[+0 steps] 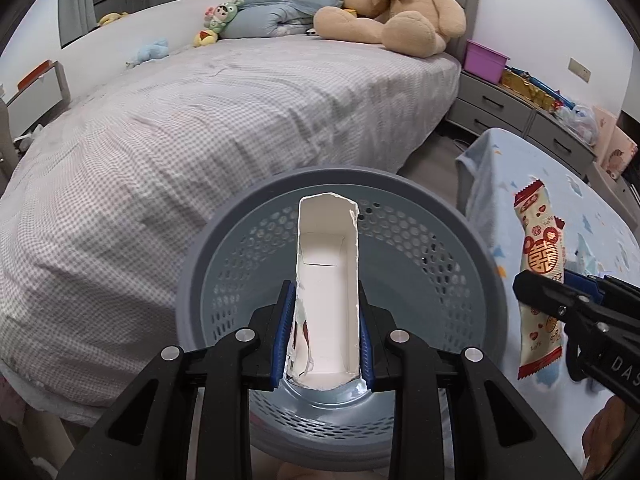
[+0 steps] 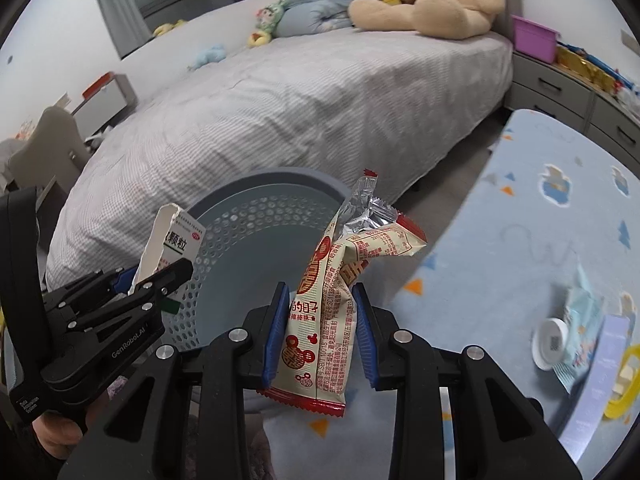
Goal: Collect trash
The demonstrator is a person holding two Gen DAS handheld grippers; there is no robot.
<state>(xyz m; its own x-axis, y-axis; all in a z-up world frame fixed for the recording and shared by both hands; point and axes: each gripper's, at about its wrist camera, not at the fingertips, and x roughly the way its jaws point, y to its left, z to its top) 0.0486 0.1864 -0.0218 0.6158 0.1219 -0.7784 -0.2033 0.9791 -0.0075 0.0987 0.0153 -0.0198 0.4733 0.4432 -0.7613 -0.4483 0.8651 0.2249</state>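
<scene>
Torn carton [image 1: 328, 288], white inside, open end pointing forward: clamped between the blue pads of the left claw [image 1: 325, 320], hanging right over the mouth of the bin [image 1: 224, 216]. Held there, I judge, so that a plain release drops it straight in; nothing lies between it and the bin floor. Right wrist view shows the same carton [image 2: 168, 248] from its printed side, at the bin's near-left rim.

Wrapper [image 2: 324, 320], cream and red with a crumpled foil top: clamped in the right claw [image 2: 320, 328], standing up between the pads, its lower end hanging free below them. It sits at the bin's right edge, partly over blue rug [image 2: 520, 208], so this one likely needs a short carry leftward before letting go. In the left view the wrapper [image 1: 540, 272] is well right of the bin rim.

Bin looks empty, perforated wall and bare floor visible. It stands on the floor between bed [image 1: 200, 120] and rug.

More litter on the rug at far right: a white round lid [image 2: 552, 340] touching a pale blue packet [image 2: 580, 320], blurred. Likely next pickups.

Risk: wrapper is limp and light, may land outside the rim.
</scene>
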